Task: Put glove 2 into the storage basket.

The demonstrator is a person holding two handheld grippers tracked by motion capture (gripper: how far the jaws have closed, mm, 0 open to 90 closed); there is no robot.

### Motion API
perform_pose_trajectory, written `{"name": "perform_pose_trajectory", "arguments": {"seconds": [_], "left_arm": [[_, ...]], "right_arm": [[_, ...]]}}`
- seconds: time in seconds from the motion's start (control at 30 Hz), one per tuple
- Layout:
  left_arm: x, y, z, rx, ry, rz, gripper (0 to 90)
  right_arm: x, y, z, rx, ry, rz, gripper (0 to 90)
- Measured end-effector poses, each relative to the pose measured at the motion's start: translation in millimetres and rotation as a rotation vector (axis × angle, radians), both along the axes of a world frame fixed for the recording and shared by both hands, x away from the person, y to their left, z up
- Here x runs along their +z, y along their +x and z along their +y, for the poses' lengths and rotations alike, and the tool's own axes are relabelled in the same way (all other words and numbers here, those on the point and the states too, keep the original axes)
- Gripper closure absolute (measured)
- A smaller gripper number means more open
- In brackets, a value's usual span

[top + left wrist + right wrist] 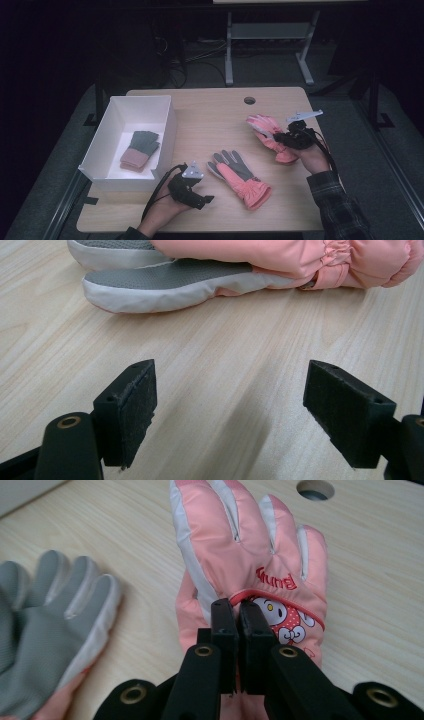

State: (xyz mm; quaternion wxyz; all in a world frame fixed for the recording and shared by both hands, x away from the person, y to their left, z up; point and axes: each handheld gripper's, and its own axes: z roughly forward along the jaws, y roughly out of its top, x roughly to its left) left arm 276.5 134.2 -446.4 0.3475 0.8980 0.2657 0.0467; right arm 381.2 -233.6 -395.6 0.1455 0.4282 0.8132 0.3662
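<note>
Now: two pink gloves out, one pinched

Well, we start with the wooden table (200,112), and the white box (167,132) sits at its left side with a grey and pink knit glove (140,150) inside. Next we see the palm-up glove (240,175) lying mid-table, grey palm showing. Over at the right we spot the cartoon-print glove (240,555), pinched by the right gripper (238,645), jaws closed tight on its fabric. Our left gripper (230,415) hovers low, jaws spread wide, empty, near that palm-up glove.

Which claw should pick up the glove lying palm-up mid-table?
Left, probably. The left claw is open and empty beside the palm-up glove, facing it. The right claw is shut on the other pink glove.
</note>
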Motion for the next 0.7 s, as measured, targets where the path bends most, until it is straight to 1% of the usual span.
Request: {"name": "perform_pose_trajectory", "arguments": {"seconds": [0.13, 0.2, 0.23, 0.3, 0.33, 0.37, 0.43, 0.57, 0.67, 0.7], "left_arm": [[0.2, 0.4, 0.5, -0.001, 0.003, -0.003, 21.0], [0.3, 0.8, 0.7, -0.004, 0.004, -0.009, 21.0], [0.3, 0.4, 0.6, -0.001, 0.002, -0.006, 21.0], [0.8, 1.0, 1.0, -0.004, 0.006, -0.012, 21.0], [0.8, 1.0, 1.0, -0.003, 0.005, -0.011, 21.0], [0.4, 0.9, 0.6, 0.002, 0.0, -0.011, 21.0], [0.4, 1.1, 0.6, 0.001, 0.002, -0.01, 21.1], [0.6, 1.0, 0.3, 0.0, 0.002, -0.011, 21.1], [0.5, 0.7, 0.1, 0.004, -0.003, -0.01, 21.0], [0.5, 0.6, 0.1, 0.004, -0.002, -0.009, 21.0]], "right_arm": [[12.0, -14.3, 2.4, 0.015, 0.02, -0.009, 87.1], [16.3, -20.6, 4.3, 0.032, 0.028, -0.017, 87.1], [18.3, -24.5, 5.7, 0.04, 0.028, -0.015, 87.1], [21.8, -33.5, 9.1, 0.047, 0.039, -0.007, 87.1], [22.7, -36.1, 10.0, 0.058, 0.039, -0.011, 87.1], [24.2, -40.3, 12.1, 0.061, 0.043, -0.004, 87.1], [26.8, -48.2, 17.0, 0.073, 0.04, -0.006, 87.1], [32.3, -62.8, 29.6, 0.107, 0.038, 0.004, 87.1], [36.2, -71.5, 40.8, 0.138, 0.046, 0.005, 87.1], [37.4, -74.2, 45.1, 0.14, 0.052, 0.011, 87.0]]}}
